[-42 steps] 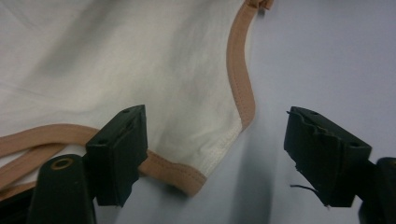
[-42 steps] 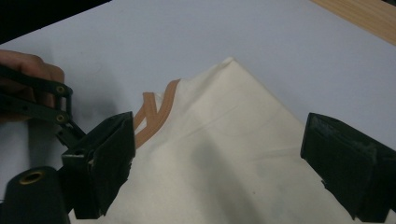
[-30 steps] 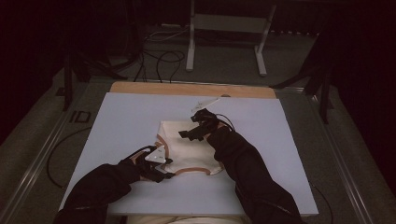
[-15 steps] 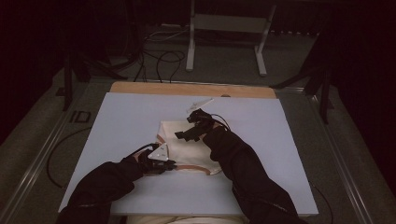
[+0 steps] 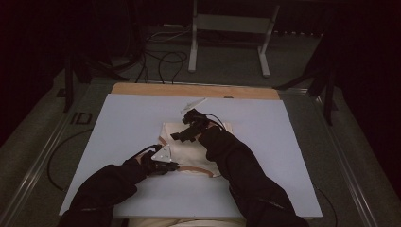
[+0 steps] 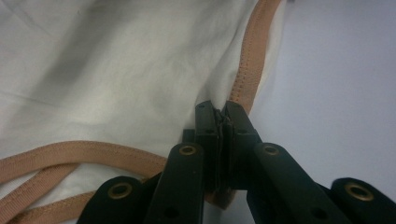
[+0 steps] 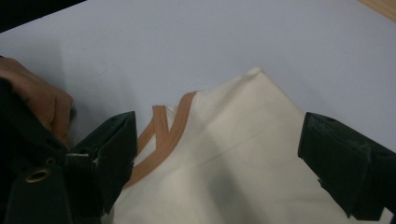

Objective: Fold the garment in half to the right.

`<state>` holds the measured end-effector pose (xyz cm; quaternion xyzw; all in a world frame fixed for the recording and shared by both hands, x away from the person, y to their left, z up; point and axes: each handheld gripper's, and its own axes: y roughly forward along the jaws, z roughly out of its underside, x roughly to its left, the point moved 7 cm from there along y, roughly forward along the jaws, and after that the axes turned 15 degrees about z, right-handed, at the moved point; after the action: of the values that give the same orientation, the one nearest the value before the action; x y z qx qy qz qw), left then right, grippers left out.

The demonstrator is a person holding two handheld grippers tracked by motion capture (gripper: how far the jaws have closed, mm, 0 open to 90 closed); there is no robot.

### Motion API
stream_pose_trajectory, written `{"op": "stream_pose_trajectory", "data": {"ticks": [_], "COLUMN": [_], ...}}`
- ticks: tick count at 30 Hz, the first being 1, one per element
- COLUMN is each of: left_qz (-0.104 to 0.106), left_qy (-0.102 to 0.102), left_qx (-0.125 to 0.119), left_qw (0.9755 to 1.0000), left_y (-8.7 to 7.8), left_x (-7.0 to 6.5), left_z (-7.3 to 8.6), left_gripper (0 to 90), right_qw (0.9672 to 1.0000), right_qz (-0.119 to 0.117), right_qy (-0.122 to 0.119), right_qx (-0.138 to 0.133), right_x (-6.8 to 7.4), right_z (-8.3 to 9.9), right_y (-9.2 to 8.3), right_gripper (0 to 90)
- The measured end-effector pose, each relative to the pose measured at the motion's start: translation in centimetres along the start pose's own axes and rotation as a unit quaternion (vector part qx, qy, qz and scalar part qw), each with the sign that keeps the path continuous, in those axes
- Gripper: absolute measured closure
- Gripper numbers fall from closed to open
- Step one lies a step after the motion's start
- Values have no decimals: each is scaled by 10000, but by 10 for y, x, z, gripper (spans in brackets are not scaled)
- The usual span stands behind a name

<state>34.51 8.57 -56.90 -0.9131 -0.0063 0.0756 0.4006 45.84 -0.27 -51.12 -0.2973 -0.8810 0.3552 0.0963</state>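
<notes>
Near edge of the counter (image 5: 118,123): two dark sleeves come in from below, one to each side of the cloth.
Left hand-held gripper (image 6: 222,116): just left of the cloth's near left corner; its jaws have just been closing and now stand pressed together, clamped on the tan-trimmed edge of the garment.
Trim (image 6: 247,70): a tan band that runs away from the pinched spot along the cloth's edge; two more bands curve off along the near side.
Garment (image 5: 194,151): a cream cloth, folded flat, lying around the middle of the counter, a little nearer the near edge than the far one. Its long axis is hard to tell; the folded shape looks roughly square, sides about parallel to the counter's edges, with the curved tan band toward the near edge.
Right hand-held gripper (image 7: 219,163): over the cloth's far part, jaws wide apart, with a corner of the cloth between them and unpinched.
Far edge: a bare strip of wood (image 5: 189,90) borders the pale sheet.
</notes>
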Motion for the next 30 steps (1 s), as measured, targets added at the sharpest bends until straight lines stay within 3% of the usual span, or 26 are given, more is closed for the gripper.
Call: {"op": "stream_pose_trajectory", "data": {"ticks": [3,14,23,30], "left_qz": [8,-9,-1,25], "left_qy": [26,38,19,-4], "left_qx": [-26,-102,-144,-169], "left_qw": [10000,9999,9999,9999], "left_y": [0,0,0,0], "left_x": [0,-1,-2,-1], "left_z": [1,1,2,2], "left_gripper": [872,872,872,872], "right_qw": [10000,9993,9986,9982], "right_qz": [33,16,133,356], "right_qy": [-55,257,286,122], "right_qx": [55,267,433,458], "right_x": [2,3,0,-5], "right_z": [-4,-17,-19,-27], "right_y": [8,36,56,67], "right_gripper": [119,120,123,349]}}
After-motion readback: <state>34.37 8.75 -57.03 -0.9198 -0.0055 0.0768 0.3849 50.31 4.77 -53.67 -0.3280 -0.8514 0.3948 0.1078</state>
